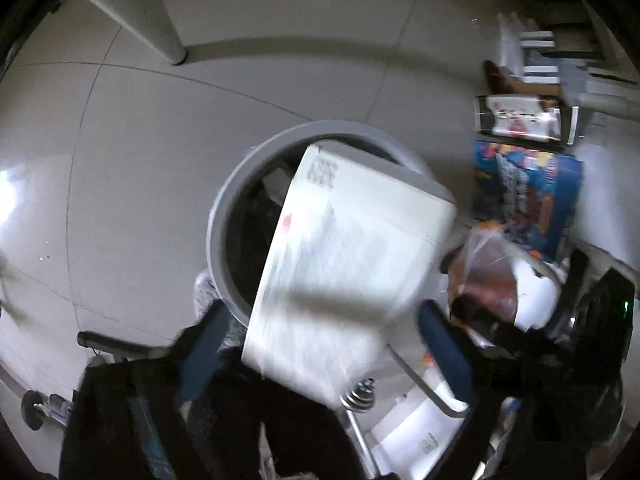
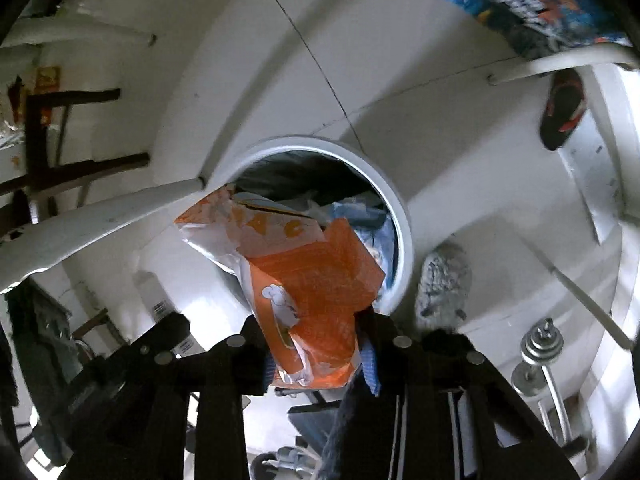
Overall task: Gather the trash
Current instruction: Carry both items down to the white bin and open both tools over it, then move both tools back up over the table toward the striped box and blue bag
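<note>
Step in hand: both grippers bring trash to the grey bin (image 1: 218, 224), which stands on the tiled floor (image 1: 140, 140); I judge this is the dropping step.
Left gripper (image 1: 320, 344): its blue fingers (image 1: 444, 344) are spread wide, and the white box (image 1: 352, 256) lies between them, tilted with its far end over the bin rim. The box is blurred, so I cannot tell if the pads touch it or if it is already loose.
Right gripper (image 2: 316, 364): pressed together on the lower end of the orange snack bag (image 2: 316, 280), whose top leans over the bin mouth.
Bin content: paper and blue material are visible inside; it looks quite full.
Near the bin: a grey fluffy object (image 2: 442, 284) sits just beside the rim.
Next move, my judgement: the box must clear the rim and go in; then the right gripper should move further over the opening and let the bag go, otherwise the bag may fall outside.
</note>
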